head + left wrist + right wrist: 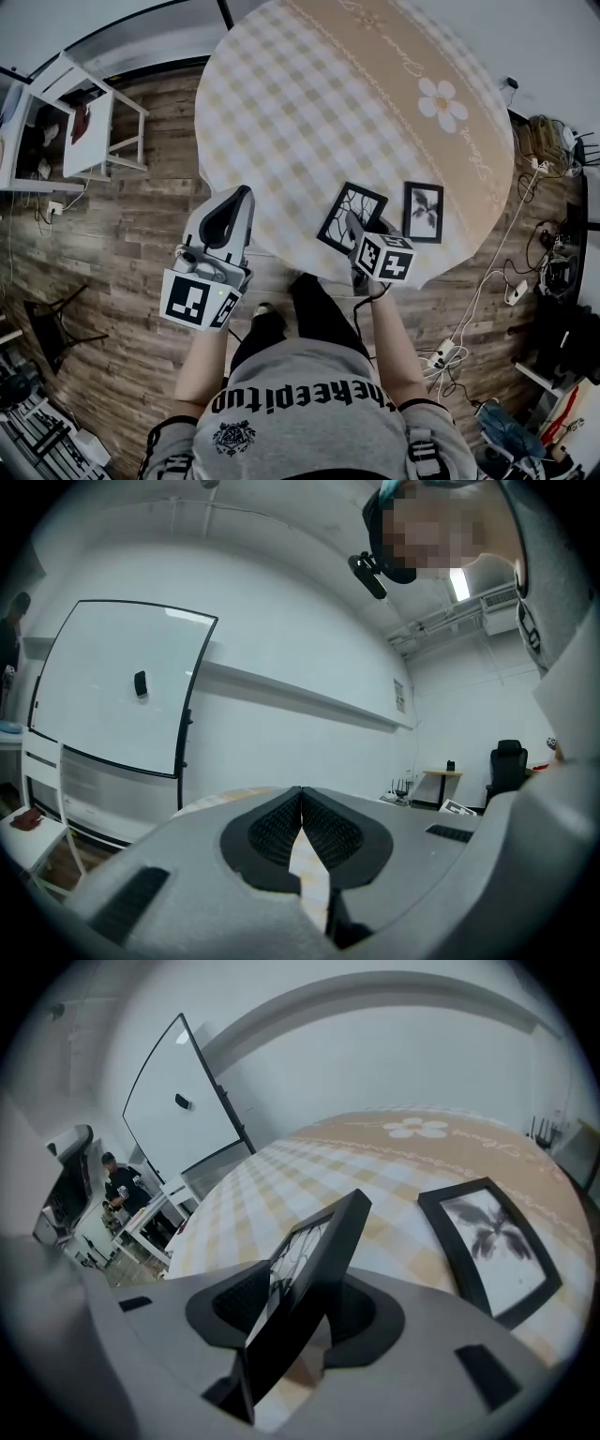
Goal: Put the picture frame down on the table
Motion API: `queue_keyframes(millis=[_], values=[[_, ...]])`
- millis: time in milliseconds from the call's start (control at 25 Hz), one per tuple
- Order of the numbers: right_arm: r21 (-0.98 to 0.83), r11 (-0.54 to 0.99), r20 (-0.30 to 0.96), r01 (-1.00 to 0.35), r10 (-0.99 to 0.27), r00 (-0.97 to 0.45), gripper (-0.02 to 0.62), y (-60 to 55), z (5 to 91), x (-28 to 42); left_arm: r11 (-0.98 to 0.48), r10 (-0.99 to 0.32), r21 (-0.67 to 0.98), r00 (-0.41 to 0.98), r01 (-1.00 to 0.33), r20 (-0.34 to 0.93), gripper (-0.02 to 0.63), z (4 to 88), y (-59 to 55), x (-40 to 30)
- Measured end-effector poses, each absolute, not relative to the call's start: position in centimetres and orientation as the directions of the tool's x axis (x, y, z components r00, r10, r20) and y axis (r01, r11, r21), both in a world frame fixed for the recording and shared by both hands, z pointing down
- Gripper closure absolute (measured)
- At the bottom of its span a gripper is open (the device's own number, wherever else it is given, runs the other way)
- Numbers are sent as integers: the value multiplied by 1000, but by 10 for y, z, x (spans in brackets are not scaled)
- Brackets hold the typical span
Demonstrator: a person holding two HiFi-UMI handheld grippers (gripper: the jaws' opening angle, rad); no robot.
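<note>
Over tablecloth (309, 112), picture frame (326, 1246) tilts ungripped between half-open right tongs (305, 1290); left tongs (300, 794) closed.

Bright, even indoor light with soft shadows. Both gripper views bulge, dark at the rims; a ceiling lamp (458, 583) glares white.

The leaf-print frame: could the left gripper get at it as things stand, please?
Probably not: between the left gripper and the leaf-print frame stand the right gripper and the branch-print frame between its jaws.
</note>
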State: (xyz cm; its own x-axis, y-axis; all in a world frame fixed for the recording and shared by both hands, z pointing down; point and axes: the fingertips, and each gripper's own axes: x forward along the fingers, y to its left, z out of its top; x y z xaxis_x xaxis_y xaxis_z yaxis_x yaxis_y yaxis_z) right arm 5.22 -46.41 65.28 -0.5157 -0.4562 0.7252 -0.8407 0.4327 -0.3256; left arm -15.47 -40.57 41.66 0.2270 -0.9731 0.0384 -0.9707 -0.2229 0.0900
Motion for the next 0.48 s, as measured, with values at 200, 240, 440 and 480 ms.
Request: queue_keyframes(millis=[200,240,440,480], values=[[-233,452,735,-861,-498,-460,364,-467,654,59,-228,-972,85,232,-970,38,591,415,-403,-155],[-222,452,736,-864,-504,-452,356,-467,655,61,-229,-972,84,233,-970,39,591,416,-403,-155],[-164,452,735,-877,-536,-414,311,-469,657,68,-231,-971,78,235,-970,41,591,414,-399,-154],[-158,452,734,-878,-541,-411,307,-469,657,69,-230,-971,78,234,-970,40,591,414,-398,-155]])
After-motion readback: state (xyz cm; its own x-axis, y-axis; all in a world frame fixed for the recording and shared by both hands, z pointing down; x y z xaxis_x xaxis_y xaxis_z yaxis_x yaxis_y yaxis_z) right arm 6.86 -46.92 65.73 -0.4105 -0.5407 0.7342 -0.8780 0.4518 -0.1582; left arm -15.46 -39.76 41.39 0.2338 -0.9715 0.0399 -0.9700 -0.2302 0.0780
